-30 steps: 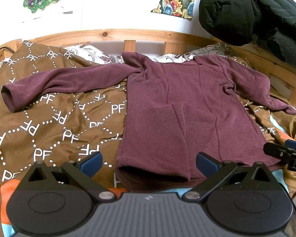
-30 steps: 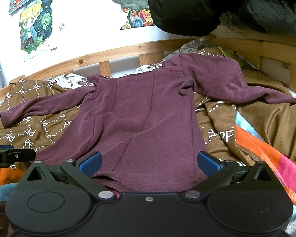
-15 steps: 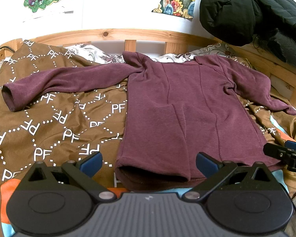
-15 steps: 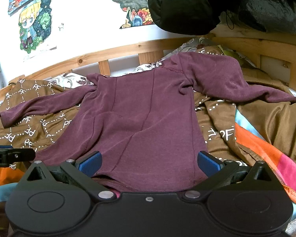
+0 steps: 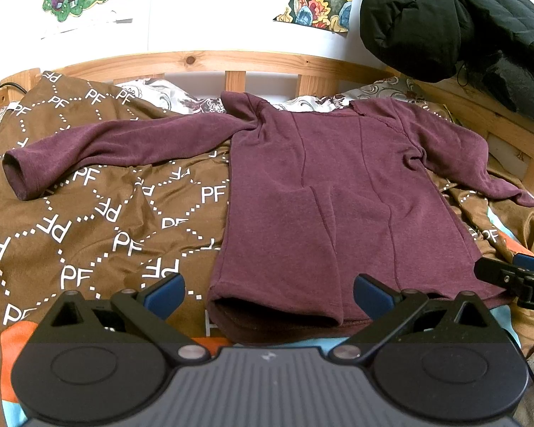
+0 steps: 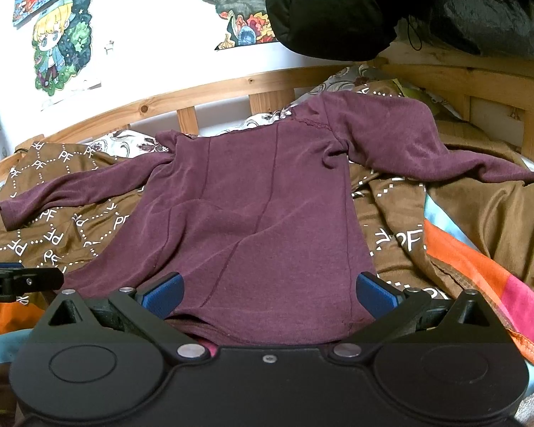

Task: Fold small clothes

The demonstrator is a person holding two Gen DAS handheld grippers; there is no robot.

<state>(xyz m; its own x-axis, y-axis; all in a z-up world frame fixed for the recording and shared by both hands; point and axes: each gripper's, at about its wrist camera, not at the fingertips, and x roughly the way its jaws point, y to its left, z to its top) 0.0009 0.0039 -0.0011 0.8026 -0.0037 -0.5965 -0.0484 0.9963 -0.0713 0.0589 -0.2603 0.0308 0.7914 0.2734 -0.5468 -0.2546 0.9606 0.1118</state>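
Maroon long-sleeved shirt [image 5: 324, 206] lies spread flat on the brown patterned blanket [image 5: 99, 235], filling the centre of both views, its hem at the bottom centre just ahead of our grippers. Against the frames of the last second, almost nothing has changed: the shirt keeps the same outline and we have only drifted a trifle. We judge that folding has not yet begun and that we are lining up on the hem.

Our left gripper [image 5: 268, 297] stands with jaws wide apart over the hem's left corner, holding nothing. Our right gripper [image 6: 268, 297] is equally wide, empty, astride the hem's right part.

One sleeve [image 5: 99, 149] runs out to the left middle of the left wrist view, its cuff lying clear on the blanket. The other sleeve [image 6: 427, 146] trails to the right edge of the right wrist view, over rumpled bedding. A wooden bed rail [image 5: 213, 62] closes off the top, and a black jacket [image 5: 455, 25] hangs at upper right. The blanket to the left looks the roomier side; the right is more crowded.
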